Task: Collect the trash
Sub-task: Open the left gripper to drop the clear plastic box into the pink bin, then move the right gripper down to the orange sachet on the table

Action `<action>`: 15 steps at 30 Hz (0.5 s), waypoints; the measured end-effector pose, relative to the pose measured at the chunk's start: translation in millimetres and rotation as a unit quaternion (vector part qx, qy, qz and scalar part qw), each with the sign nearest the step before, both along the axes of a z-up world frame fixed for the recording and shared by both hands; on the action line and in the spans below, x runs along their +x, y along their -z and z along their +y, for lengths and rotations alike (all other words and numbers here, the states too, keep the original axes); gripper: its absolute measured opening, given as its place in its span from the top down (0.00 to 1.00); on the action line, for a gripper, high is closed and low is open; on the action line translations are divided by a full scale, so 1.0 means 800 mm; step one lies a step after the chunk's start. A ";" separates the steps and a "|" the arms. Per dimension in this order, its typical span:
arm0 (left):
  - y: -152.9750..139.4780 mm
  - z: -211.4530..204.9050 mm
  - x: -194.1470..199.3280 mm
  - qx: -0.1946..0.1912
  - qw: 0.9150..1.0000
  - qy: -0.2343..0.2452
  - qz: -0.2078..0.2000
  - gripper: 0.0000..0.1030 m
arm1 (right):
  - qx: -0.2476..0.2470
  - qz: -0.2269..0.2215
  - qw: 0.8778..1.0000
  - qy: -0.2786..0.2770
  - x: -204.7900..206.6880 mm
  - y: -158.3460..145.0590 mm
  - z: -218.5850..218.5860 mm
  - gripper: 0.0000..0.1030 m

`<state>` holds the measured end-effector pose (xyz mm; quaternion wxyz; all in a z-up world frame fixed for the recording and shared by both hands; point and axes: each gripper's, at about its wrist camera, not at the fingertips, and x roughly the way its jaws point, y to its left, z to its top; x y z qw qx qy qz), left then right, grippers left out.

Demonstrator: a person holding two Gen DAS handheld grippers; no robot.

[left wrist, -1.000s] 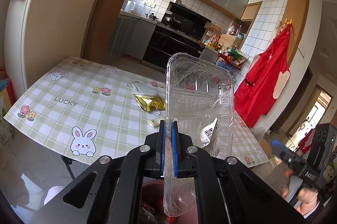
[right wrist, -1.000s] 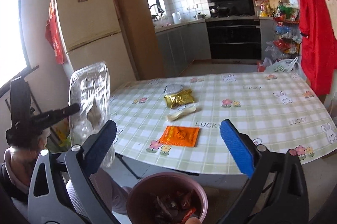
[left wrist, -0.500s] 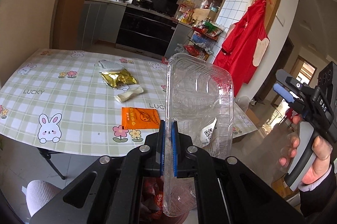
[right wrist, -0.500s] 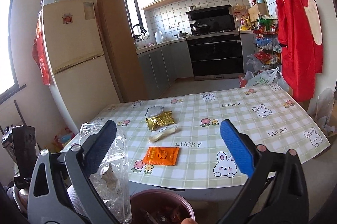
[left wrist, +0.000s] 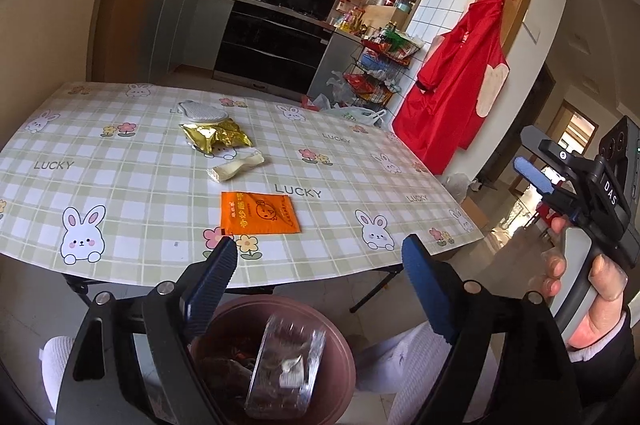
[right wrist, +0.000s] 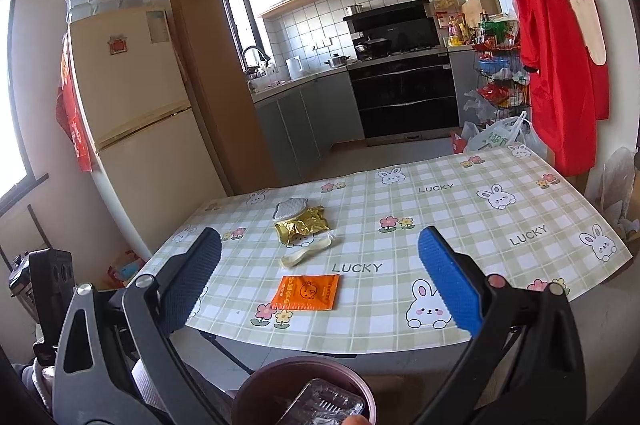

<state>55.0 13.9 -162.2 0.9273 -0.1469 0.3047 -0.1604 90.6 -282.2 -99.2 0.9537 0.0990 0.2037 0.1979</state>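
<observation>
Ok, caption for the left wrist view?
Left gripper fingers opening above the bin, clear plastic container inside; orange packet on table.

A second ago the left gripper [left wrist: 316, 265] was clamped on the clear plastic clamshell box [left wrist: 286, 369], holding it upright above the brown bin [left wrist: 340, 345]. Now its jaws are opening with nothing between them, and the box lies tilted inside the bin on the other rubbish.

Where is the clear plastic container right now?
In the left wrist view, the clear plastic container sits in the brown bin below the table's near edge, under the opening left tongs, which hold nothing.
</observation>
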 end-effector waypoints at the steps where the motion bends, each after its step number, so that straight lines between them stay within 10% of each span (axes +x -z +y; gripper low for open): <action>1: 0.000 0.003 0.000 -0.002 1.000 -0.005 0.000 0.19 | 0.000 -0.001 1.000 -0.001 0.000 0.000 0.001 0.05; 15: -0.001 0.030 0.002 0.003 0.998 -0.069 0.005 0.06 | -0.003 0.010 1.000 -0.004 0.004 0.007 0.006 0.05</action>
